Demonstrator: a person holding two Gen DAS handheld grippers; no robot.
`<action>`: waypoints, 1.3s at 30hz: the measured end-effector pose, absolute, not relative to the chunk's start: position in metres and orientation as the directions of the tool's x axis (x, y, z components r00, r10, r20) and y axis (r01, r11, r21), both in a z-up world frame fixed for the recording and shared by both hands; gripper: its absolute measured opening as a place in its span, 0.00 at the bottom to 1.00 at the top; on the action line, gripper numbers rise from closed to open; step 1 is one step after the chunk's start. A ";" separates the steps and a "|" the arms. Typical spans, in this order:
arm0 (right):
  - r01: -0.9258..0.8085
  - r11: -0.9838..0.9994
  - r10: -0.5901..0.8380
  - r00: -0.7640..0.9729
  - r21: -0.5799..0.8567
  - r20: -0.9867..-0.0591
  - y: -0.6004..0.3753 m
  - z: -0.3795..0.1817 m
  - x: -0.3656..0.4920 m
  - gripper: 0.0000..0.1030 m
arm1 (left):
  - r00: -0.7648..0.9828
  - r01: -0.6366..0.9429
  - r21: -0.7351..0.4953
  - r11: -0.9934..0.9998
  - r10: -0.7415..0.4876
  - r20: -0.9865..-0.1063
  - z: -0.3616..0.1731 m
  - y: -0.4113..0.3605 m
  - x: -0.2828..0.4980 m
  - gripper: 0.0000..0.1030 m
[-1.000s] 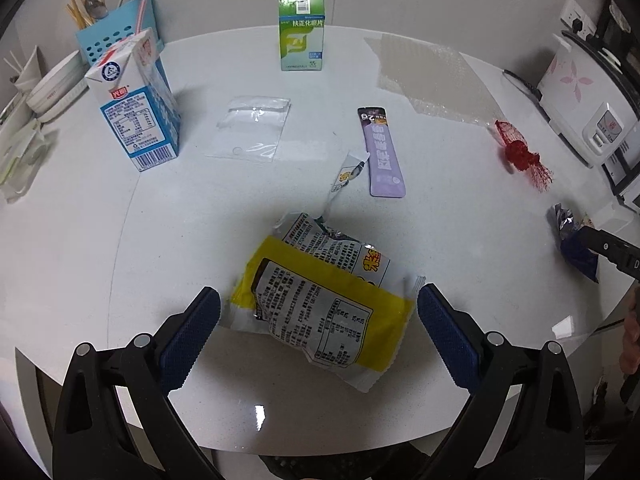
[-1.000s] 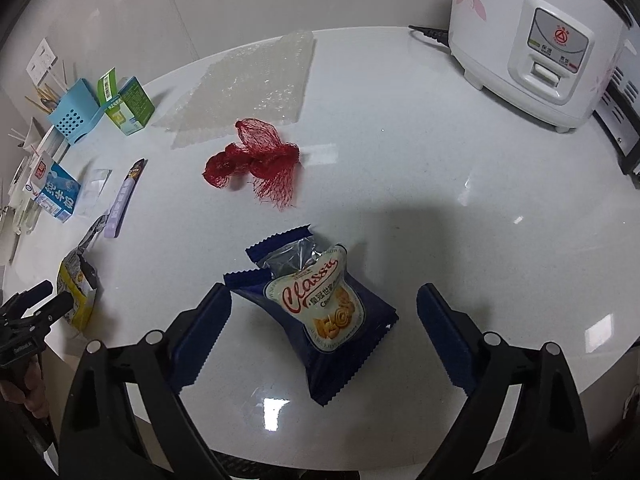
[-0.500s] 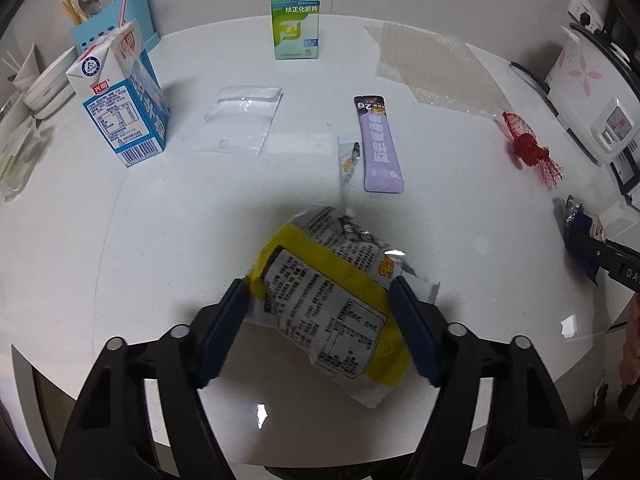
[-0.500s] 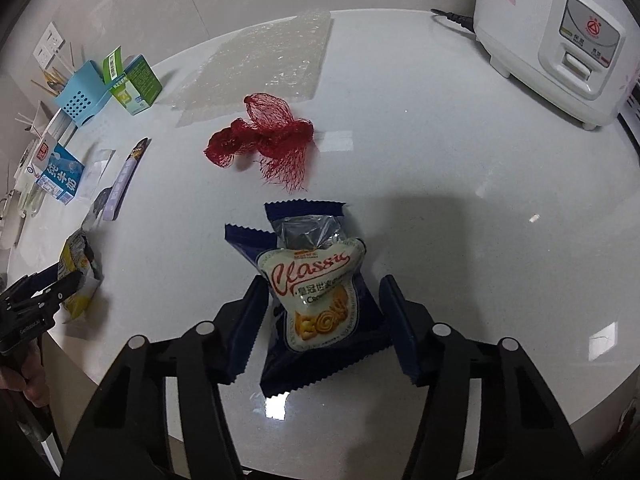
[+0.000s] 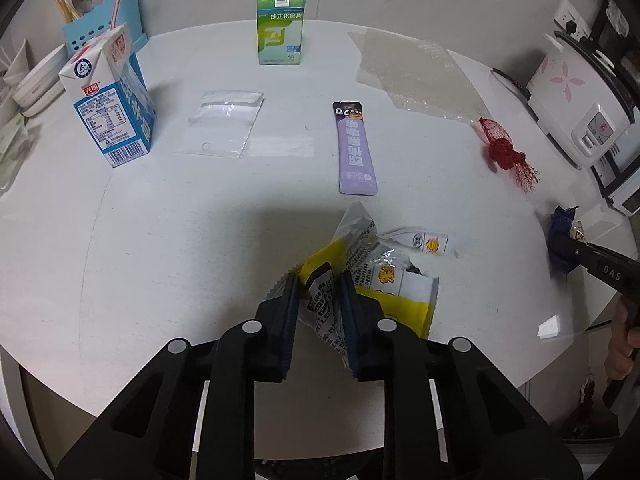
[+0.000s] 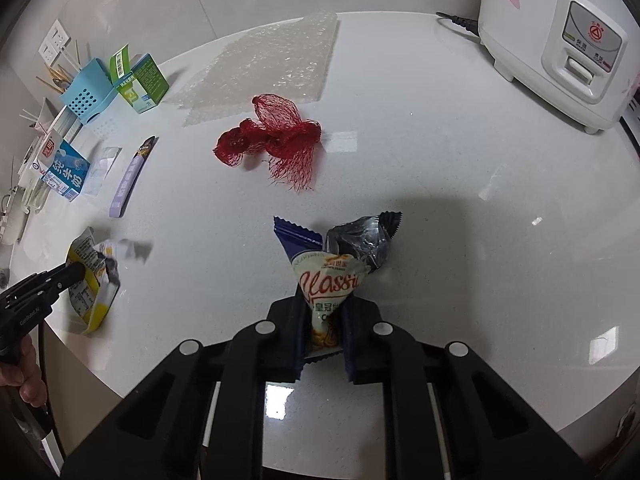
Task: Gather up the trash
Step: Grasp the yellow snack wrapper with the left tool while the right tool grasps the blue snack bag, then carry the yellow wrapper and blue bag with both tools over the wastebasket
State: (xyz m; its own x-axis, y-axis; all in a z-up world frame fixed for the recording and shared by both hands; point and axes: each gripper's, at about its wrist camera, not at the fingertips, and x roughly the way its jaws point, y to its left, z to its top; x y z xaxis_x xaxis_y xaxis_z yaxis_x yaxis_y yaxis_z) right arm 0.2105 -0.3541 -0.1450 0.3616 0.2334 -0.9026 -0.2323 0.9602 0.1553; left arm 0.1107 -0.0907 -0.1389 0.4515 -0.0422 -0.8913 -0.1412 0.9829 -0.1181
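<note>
My left gripper [image 5: 318,286] is shut on a crumpled yellow and silver snack bag [image 5: 376,272] near the front edge of the white table [image 5: 160,240]. The bag also shows in the right wrist view [image 6: 90,276]. My right gripper [image 6: 324,308] is shut on a dark blue "Classic" biscuit wrapper [image 6: 332,264], pinched into a cone. That wrapper also shows at the right edge of the left wrist view [image 5: 562,240]. Other trash lies on the table: a purple sachet [image 5: 354,148], a clear plastic bag [image 5: 224,122], a red net [image 6: 276,140] and a bubble-wrap sheet [image 6: 264,68].
A blue milk carton [image 5: 110,98] and a green box [image 5: 280,20] stand at the back. A blue utensil holder [image 6: 84,92] is at the far left. A white rice cooker [image 6: 560,36] with its cord stands at the right.
Both grippers have closed from wide open. The left has squeezed the yellow snack bag and the right has squeezed the blue biscuit wrapper; both wrappers are crumpled and lifted at their far ends.
</note>
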 end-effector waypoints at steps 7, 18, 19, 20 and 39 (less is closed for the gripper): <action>-0.224 0.961 0.240 0.374 0.164 -0.896 -0.354 -0.139 0.207 0.11 | 0.462 -0.130 -0.143 0.981 -0.068 -0.884 -0.133 -0.093 0.106 0.07; -0.235 0.961 0.233 0.399 0.147 -0.887 -0.344 -0.129 0.196 0.11 | 0.483 -0.128 -0.150 0.980 -0.070 -0.873 -0.126 -0.086 0.091 0.06; -0.235 0.961 0.233 0.402 0.146 -0.886 -0.342 -0.128 0.194 0.11 | 0.484 -0.131 -0.150 0.980 -0.069 -0.872 -0.126 -0.084 0.089 0.06; -0.236 0.961 0.234 0.403 0.146 -0.885 -0.340 -0.127 0.192 0.11 | 0.485 -0.133 -0.152 0.979 -0.070 -0.872 -0.125 -0.082 0.087 0.06; -0.292 0.943 0.275 0.419 0.158 -0.866 -0.276 -0.107 0.119 0.11 | 0.517 -0.139 -0.170 0.976 -0.075 -0.852 -0.112 -0.041 0.013 0.06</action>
State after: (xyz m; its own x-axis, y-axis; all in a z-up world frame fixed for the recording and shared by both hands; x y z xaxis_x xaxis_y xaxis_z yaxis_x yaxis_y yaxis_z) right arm 0.1192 -0.2759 -0.1073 0.4186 0.2748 -0.8656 -0.2918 0.9433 0.1583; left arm 0.0131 -0.0413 -0.1119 0.5174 -0.0746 -0.8525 -0.1387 0.9757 -0.1696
